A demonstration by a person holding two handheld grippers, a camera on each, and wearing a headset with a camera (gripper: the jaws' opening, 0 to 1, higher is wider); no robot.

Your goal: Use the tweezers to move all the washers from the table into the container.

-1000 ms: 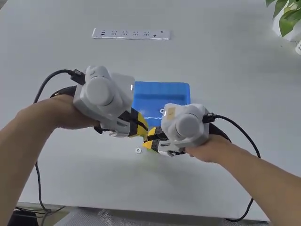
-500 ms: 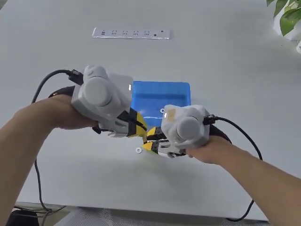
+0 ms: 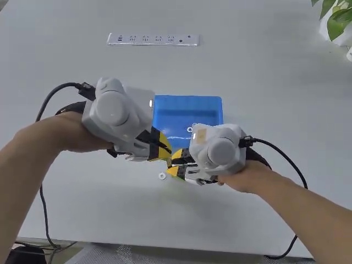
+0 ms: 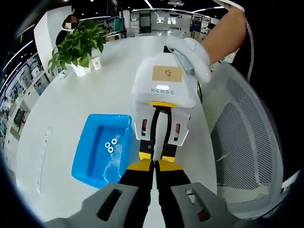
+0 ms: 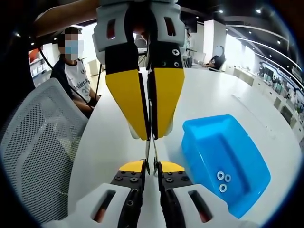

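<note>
My left gripper [image 3: 167, 148] and right gripper [image 3: 175, 164] meet tip to tip just in front of the blue container [image 3: 190, 113]. Thin metal tweezers [image 5: 148, 154] run between both pairs of yellow jaws, and both grippers are shut on them. In the right gripper view my right gripper [image 5: 151, 167] faces the left gripper [image 5: 149, 135]. In the left gripper view my left gripper [image 4: 154, 165] meets the right gripper [image 4: 156, 154]. Three washers [image 5: 223, 180] lie inside the container [image 4: 102, 152]. One washer [image 3: 161, 176] lies on the white table just below the gripper tips.
A white power strip [image 3: 153, 39] lies at the far side of the table. A potted plant [image 3: 333, 19] stands at the far right corner. A mesh chair [image 4: 242, 142] is at the table's near edge. Cables trail from both grippers. A seated person [image 5: 73, 61] is behind.
The left gripper has drifted slightly to the left. The tips stay together on the tweezers.
</note>
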